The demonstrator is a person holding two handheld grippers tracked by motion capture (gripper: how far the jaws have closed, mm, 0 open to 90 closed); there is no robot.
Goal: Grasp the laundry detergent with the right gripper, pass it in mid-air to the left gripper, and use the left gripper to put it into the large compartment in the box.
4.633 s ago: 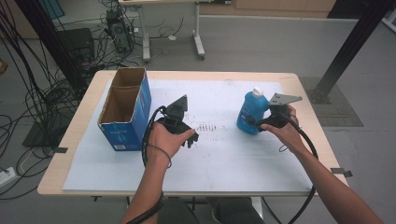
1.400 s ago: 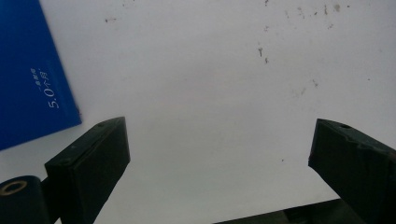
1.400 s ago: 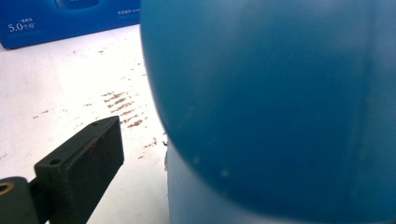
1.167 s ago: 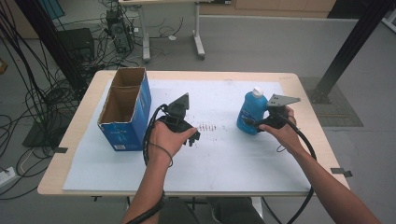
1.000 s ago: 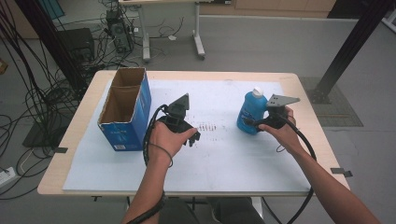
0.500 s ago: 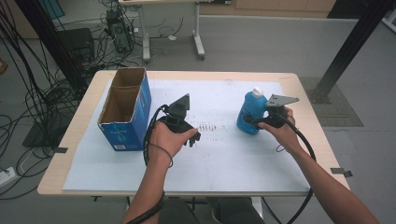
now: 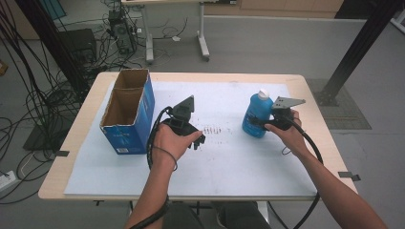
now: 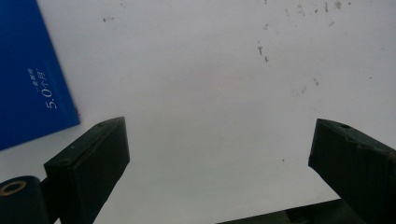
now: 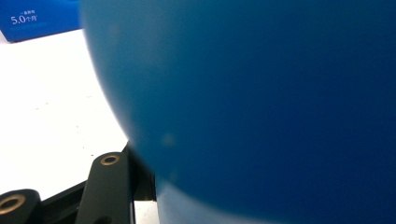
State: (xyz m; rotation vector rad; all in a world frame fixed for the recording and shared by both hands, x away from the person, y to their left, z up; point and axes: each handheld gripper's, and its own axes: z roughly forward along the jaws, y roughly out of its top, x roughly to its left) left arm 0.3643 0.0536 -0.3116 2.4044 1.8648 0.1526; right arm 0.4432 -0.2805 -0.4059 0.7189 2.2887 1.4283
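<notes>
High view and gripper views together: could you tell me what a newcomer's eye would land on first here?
First the blue bottle with its white cap, upright at the table's right, where the right gripper has just been closing its jaws on it. Next, the open blue cardboard box at the left. Between them the left gripper hangs open over the white sheet.

blue bottle [image 9: 261,107] fills most of frame, v. close, out of focus, curved side bulging toward lens. right gripper's jaws have just been closing w/ bottle between them; one black jaw arm w/ brass rivet at bottom left, hard against bottle wall. white table sheet [image 9: 51,107] at left, faint dark specks. blue box [image 9: 39,18] top left corner, white print "5.0".
</notes>
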